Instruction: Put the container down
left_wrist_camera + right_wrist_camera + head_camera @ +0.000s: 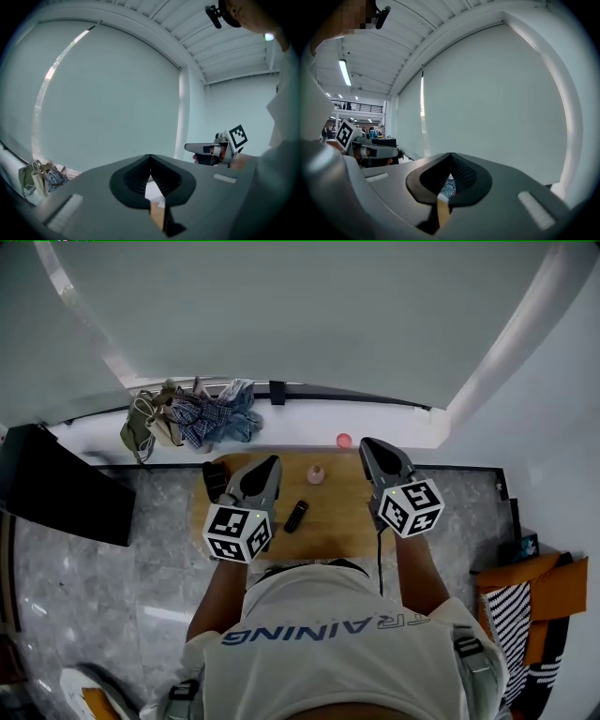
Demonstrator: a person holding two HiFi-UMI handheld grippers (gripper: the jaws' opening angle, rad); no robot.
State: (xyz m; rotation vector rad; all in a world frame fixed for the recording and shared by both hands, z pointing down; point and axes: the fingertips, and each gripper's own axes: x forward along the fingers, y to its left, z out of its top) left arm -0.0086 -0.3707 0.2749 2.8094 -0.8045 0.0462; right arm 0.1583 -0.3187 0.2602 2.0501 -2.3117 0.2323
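A small pink container (316,474) stands upright on the far part of a small wooden table (337,531), between my two grippers and apart from both. My left gripper (273,461) is held up over the table's left side, jaws shut with nothing in them; in its own view the tips (150,159) meet and point at the pale window blind. My right gripper (367,442) is raised over the table's right side, also shut and empty, its tips (451,155) closed together. Each gripper view shows the other one, the right gripper (211,149) and the left gripper (370,151).
A black remote-like item (295,516) lies mid-table and a dark object (215,479) sits at its left end. A pink ball (344,440) rests on the white ledge. Clothes and a bag (202,416) are piled at the back left. An orange seat (530,601) stands to the right.
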